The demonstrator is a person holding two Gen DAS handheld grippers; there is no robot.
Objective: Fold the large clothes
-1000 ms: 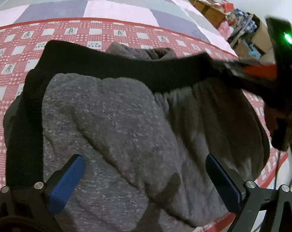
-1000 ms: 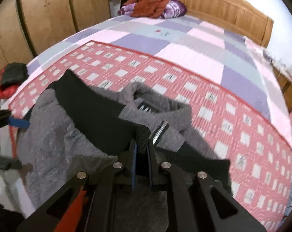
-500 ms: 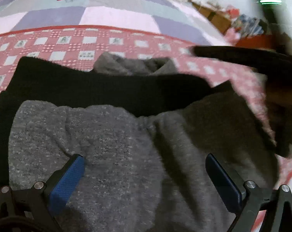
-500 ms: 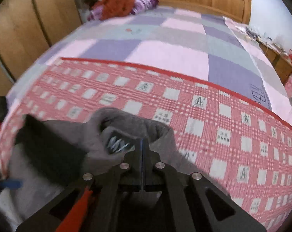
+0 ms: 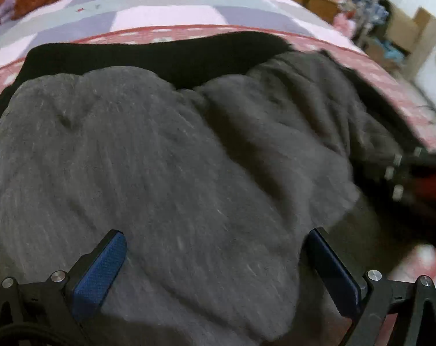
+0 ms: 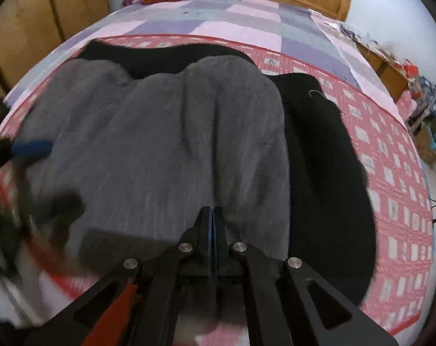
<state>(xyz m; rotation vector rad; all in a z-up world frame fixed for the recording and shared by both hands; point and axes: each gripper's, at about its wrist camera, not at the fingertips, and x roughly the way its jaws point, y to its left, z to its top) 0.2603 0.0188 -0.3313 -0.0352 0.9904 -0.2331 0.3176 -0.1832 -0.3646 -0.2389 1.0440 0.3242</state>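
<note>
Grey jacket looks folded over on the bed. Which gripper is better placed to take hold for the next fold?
Probably the left gripper: its fingers are spread wide over the grey jacket. The right gripper has its fingers shut together, seemingly on nothing.

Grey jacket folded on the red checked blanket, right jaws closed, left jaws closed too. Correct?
Not quite. The left gripper is open: the left wrist view shows its blue pads spread wide over the grey jacket. The rest holds: the right gripper has its jaws together, and the jacket lies on the red checked blanket.
</note>
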